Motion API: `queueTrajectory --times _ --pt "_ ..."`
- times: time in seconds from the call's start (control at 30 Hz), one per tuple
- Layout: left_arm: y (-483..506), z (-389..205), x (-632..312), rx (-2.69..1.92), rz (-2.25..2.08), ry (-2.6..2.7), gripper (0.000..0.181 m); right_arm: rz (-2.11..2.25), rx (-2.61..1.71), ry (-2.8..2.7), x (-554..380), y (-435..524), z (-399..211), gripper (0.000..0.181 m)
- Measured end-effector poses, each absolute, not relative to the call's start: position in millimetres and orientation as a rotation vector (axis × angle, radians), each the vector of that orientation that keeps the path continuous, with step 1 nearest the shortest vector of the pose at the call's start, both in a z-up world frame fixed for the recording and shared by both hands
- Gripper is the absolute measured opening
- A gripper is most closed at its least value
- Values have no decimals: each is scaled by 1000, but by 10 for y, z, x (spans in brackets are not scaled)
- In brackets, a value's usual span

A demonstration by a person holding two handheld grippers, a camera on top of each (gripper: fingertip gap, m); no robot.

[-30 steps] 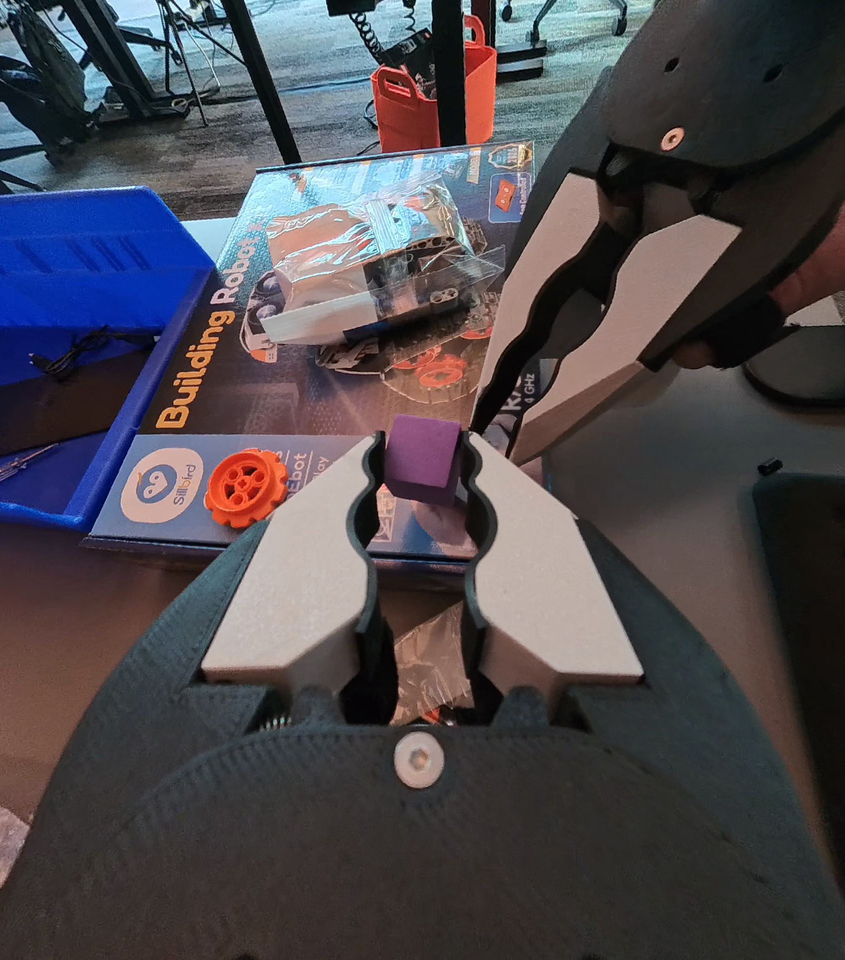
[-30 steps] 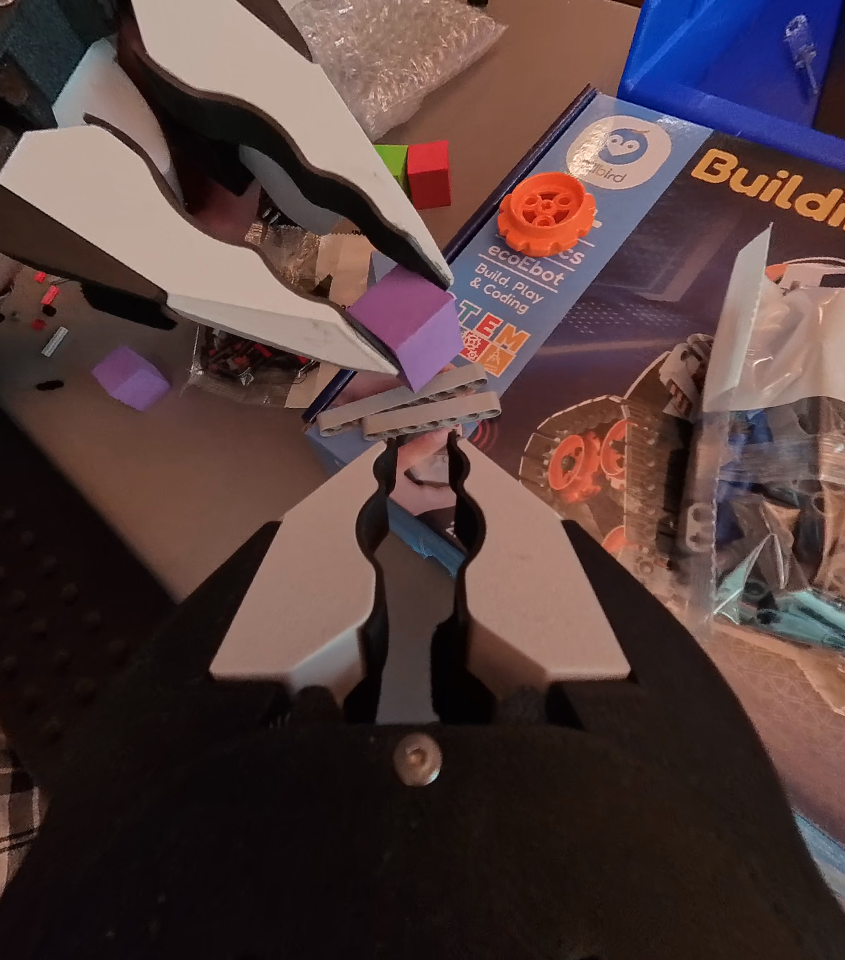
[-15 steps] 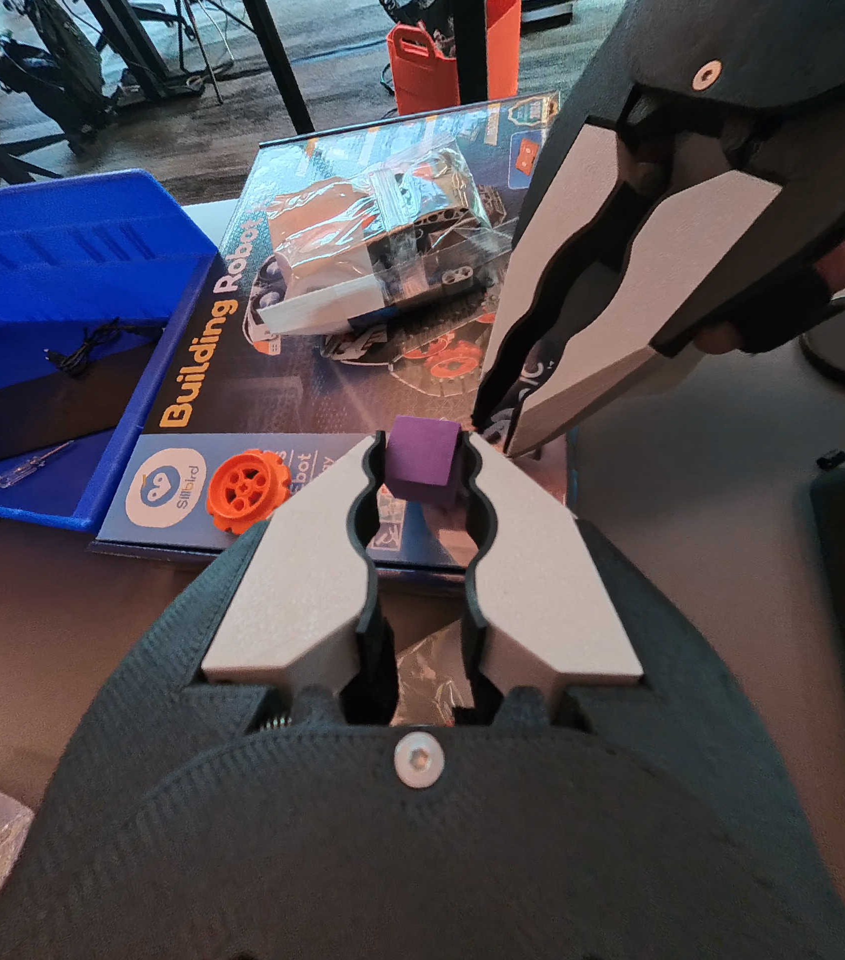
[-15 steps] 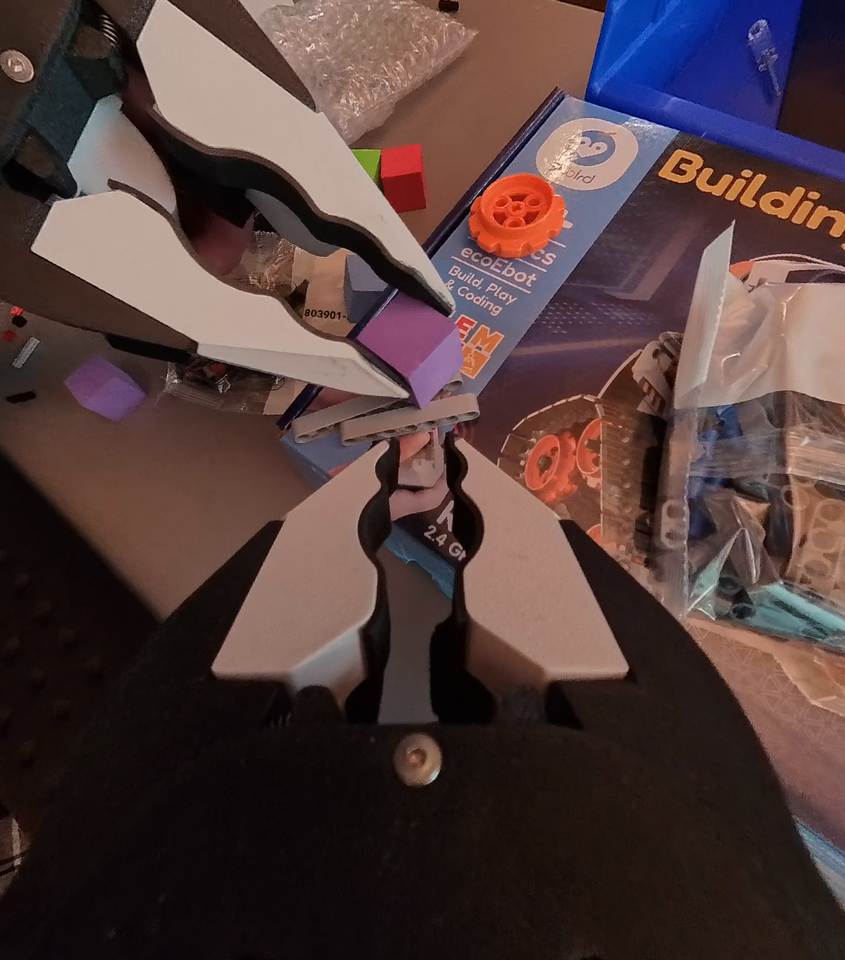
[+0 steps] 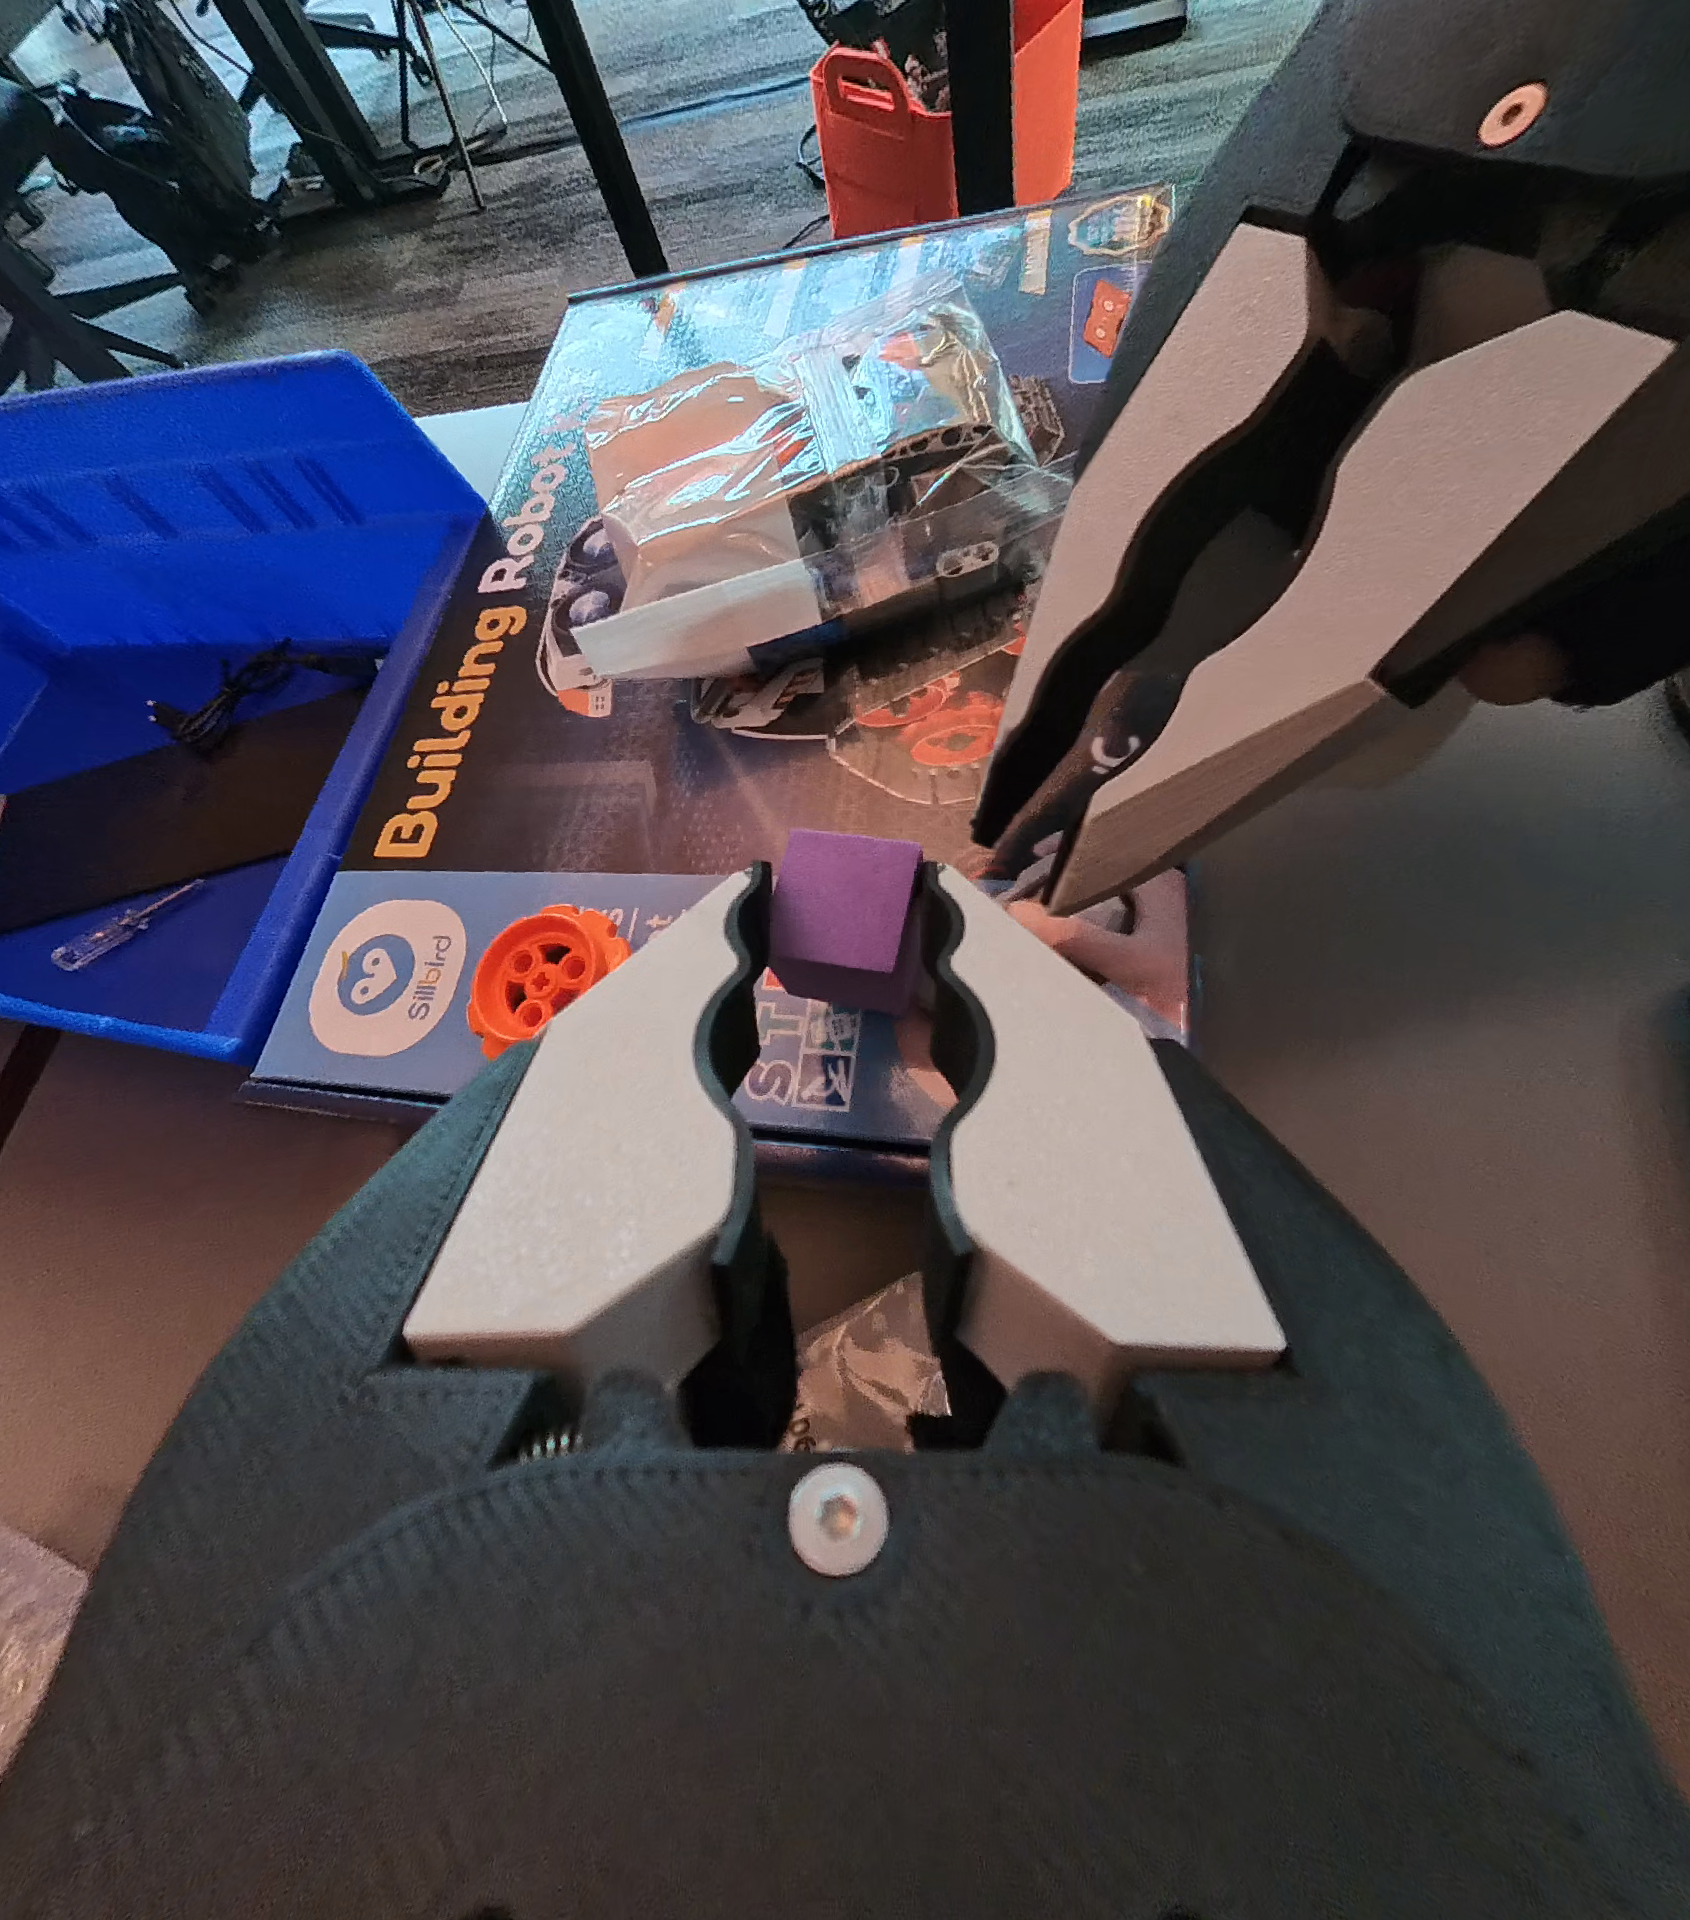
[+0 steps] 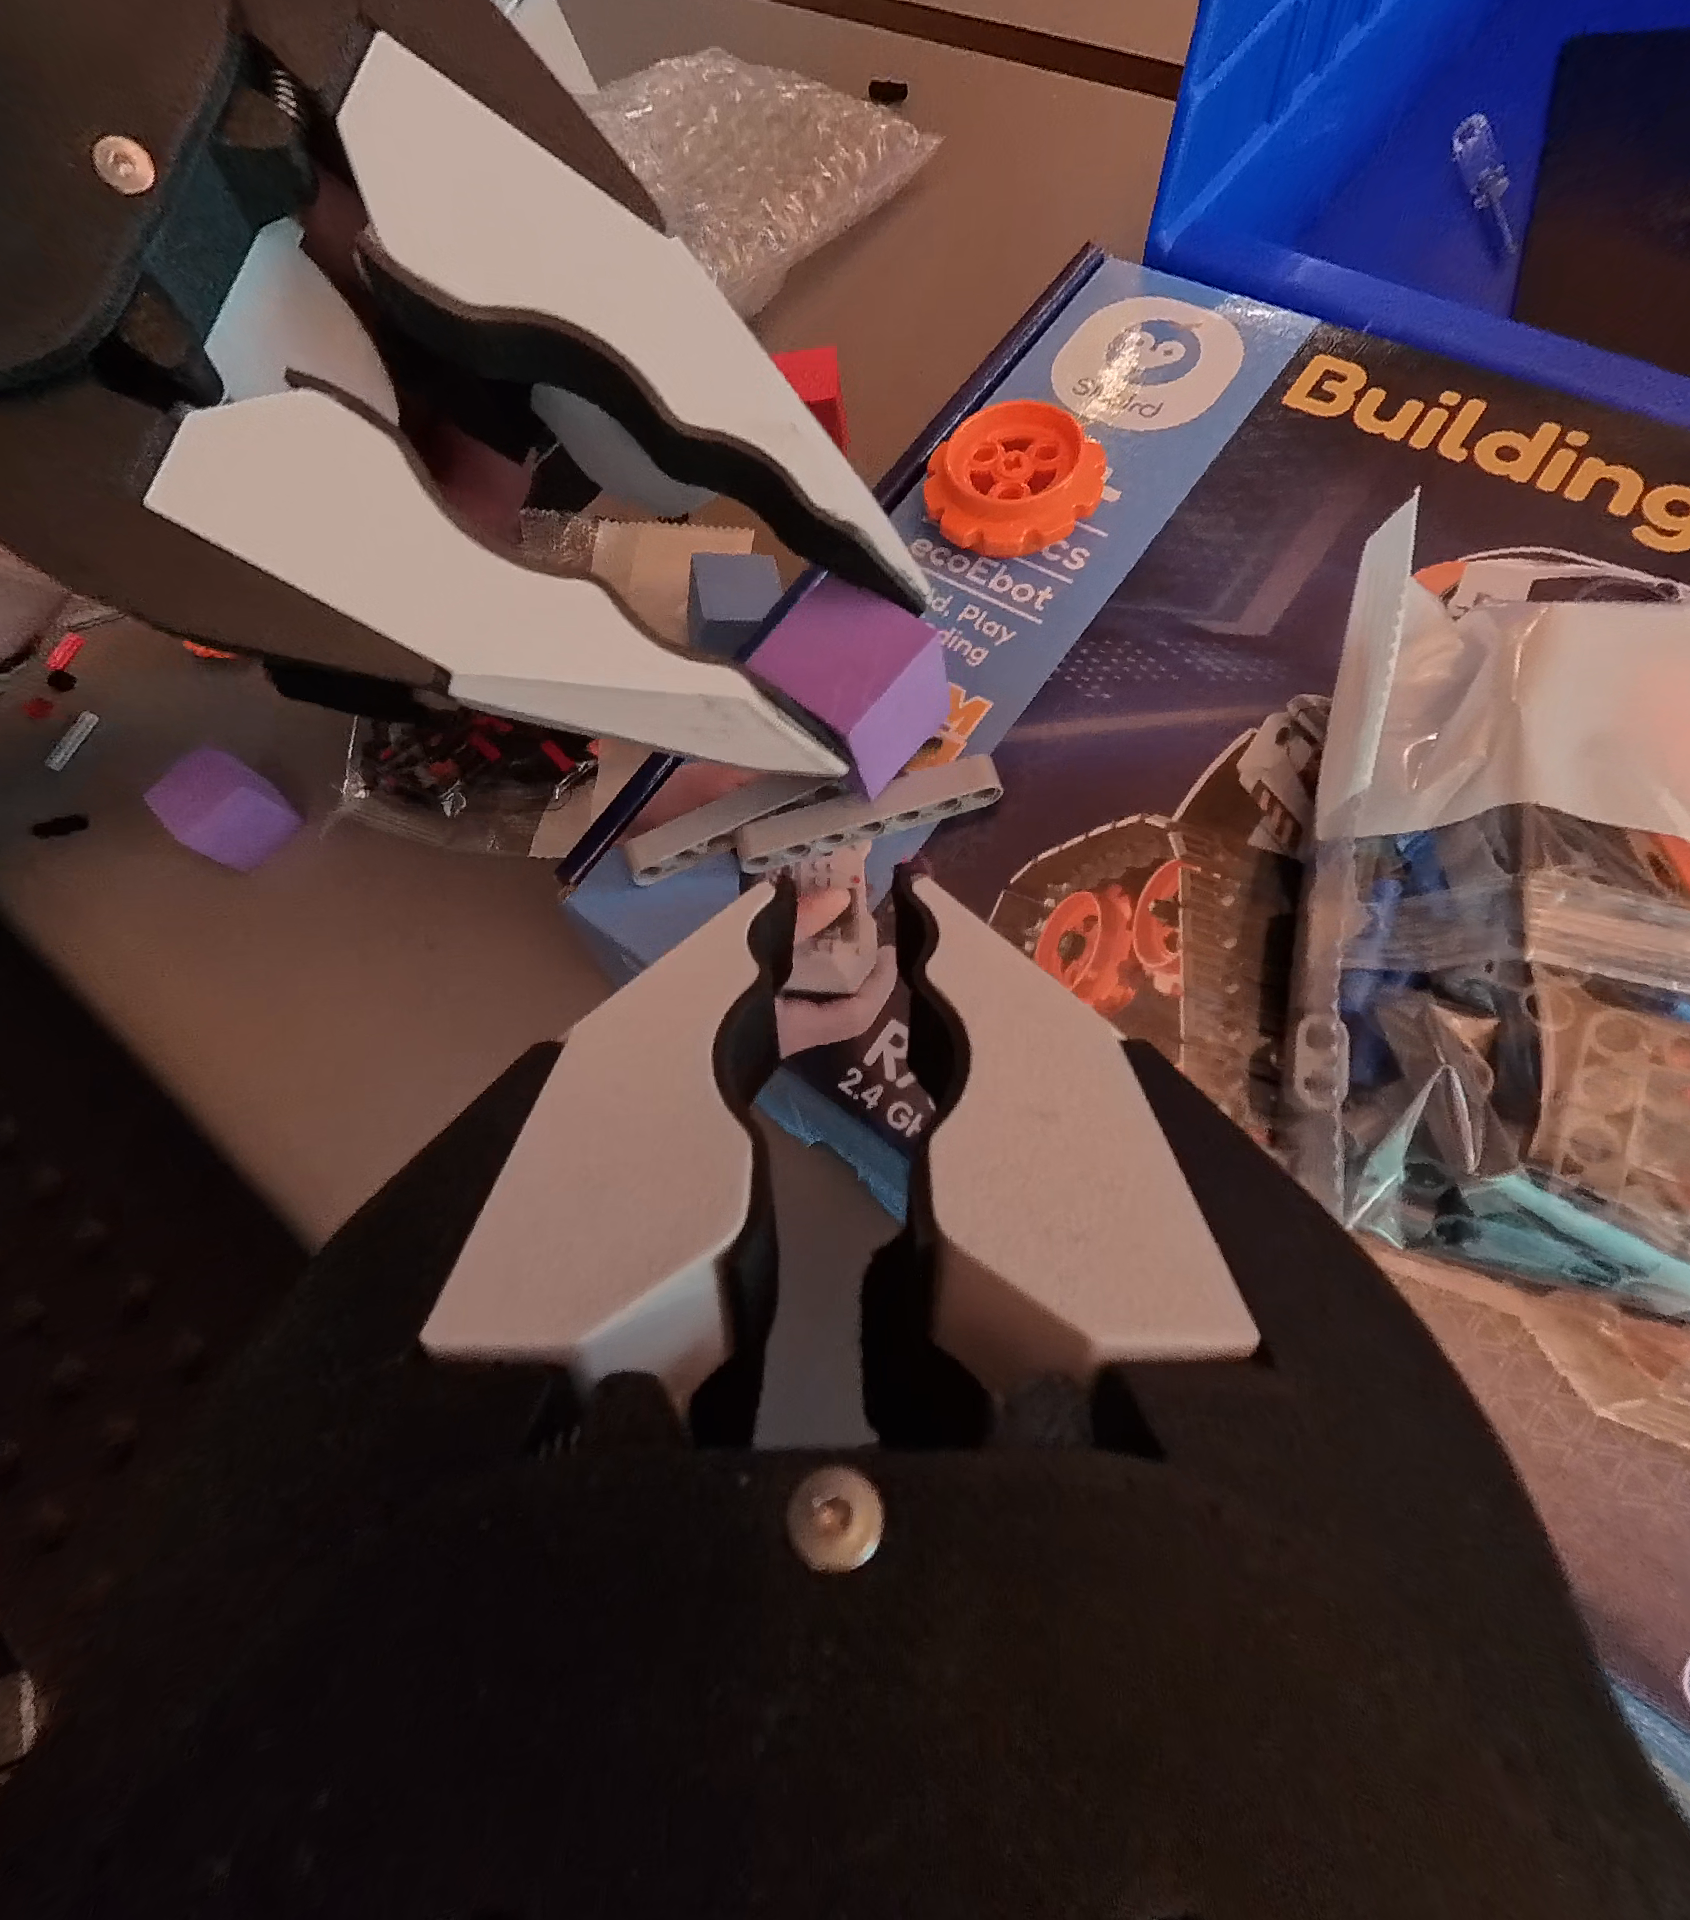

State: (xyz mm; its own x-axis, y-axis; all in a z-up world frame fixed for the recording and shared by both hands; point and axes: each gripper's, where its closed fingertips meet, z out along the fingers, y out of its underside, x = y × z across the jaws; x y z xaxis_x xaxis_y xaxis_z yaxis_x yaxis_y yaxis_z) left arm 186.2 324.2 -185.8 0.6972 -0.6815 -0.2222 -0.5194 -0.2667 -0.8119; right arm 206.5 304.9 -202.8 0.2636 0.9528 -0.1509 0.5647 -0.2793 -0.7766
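Purple foam fills the tips of my left claw (image 5: pixel 846 914): the two fingers are clamped on a purple cube (image 5: pixel 846 914), which I hold above the near edge of the kit box (image 5: pixel 550 831), clear of its lid. My right claw (image 6: pixel 836 894) comes in from the other side with its tips close to that cube; its fingers are drawn nearly together on a small grey piece (image 6: pixel 825 920) attached to two grey holed beams (image 6: pixel 820 816), though I cannot tell how firmly they pinch it. Just beyond the left claw, an orange toothed wheel (image 5: pixel 545 977) lies flat on the light-blue strip of the box. Farther back on the lid sits a clear plastic bag of parts (image 5: pixel 799 530). Beside the box on my left stands a blue bin (image 5: pixel 145 582) with a dark flat sheet (image 5: pixel 134 821) and a small clear-handled screwdriver (image 5: pixel 124 925) in it. In the right wrist view, a second purple cube (image 6: pixel 223 810), a blue cube (image 6: pixel 732 613) and a red cube (image 6: pixel 810 384) rest on the brown desk (image 6: pixel 353 987) near bubble wrap (image 6: pixel 747 156). Farthest off, an orange container (image 5: pixel 934 114) stands on the floor.
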Motion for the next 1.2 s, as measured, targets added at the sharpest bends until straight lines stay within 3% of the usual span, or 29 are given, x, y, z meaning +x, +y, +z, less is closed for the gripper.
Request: queueTrajectory --times 0.3,1.2 --pt "3230 -1750 1763 -1932 -225 876 27 794 -1987 -1300 1882 3148 -2056 27" --pt "3091 -1811 2037 -1886 -295 1091 27 834 -1972 -1294 2157 3062 -1946 26"
